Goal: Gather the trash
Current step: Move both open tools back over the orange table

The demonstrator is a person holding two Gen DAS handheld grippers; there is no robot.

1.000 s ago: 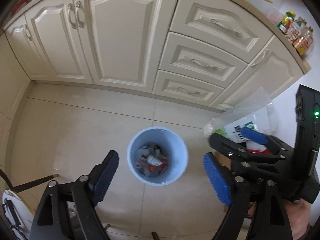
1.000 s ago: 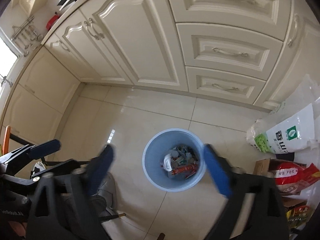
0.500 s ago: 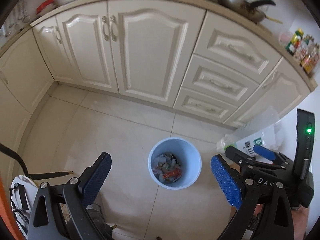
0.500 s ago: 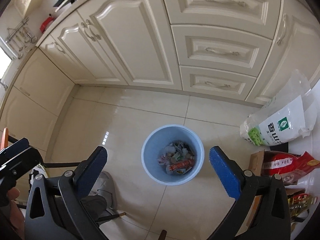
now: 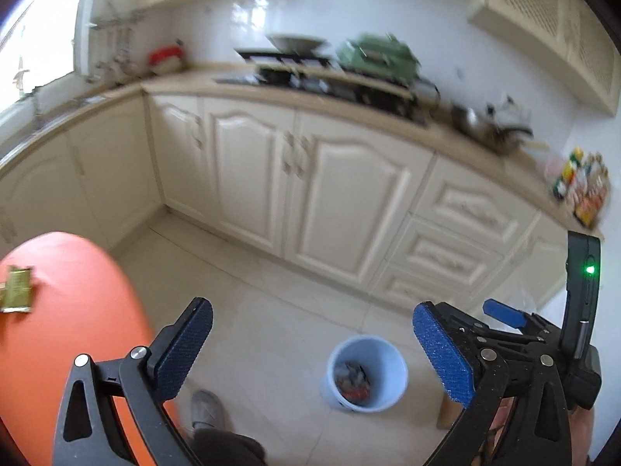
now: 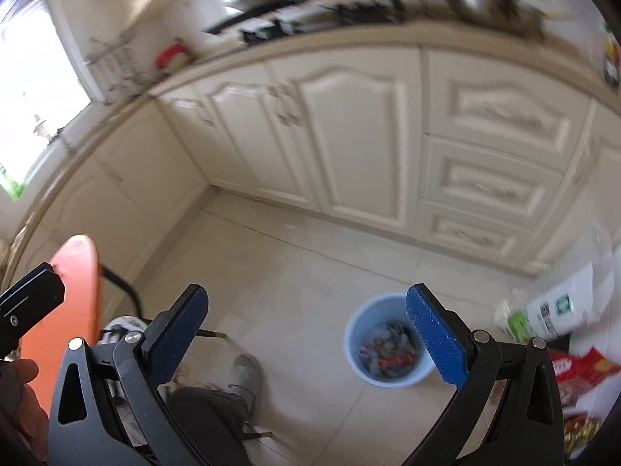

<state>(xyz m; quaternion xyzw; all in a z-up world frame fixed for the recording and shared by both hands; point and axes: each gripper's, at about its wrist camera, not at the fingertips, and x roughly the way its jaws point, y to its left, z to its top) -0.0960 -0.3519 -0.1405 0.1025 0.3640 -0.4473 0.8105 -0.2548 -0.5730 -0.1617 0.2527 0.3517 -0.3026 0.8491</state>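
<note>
A light blue trash bin (image 5: 366,372) stands on the tiled floor, holding mixed wrappers; it also shows in the right wrist view (image 6: 390,341). My left gripper (image 5: 314,345) is open and empty, high above the floor and left of the bin. My right gripper (image 6: 306,334) is open and empty, also high above the floor; it shows in the left wrist view (image 5: 500,314) at the right. A small green-gold wrapper (image 5: 16,289) lies on an orange table (image 5: 70,310) at the left.
Cream cabinets (image 5: 310,194) and a counter with a stove (image 5: 330,73) fill the back. A white sack (image 6: 559,310) and red packets (image 6: 582,369) lie right of the bin. The person's shoe (image 6: 244,374) is below. The orange table edge (image 6: 79,291) is at the left.
Both grippers rose and tilted up from looking down at the bin; the counter and the orange table came into view. Both stayed open and empty.
</note>
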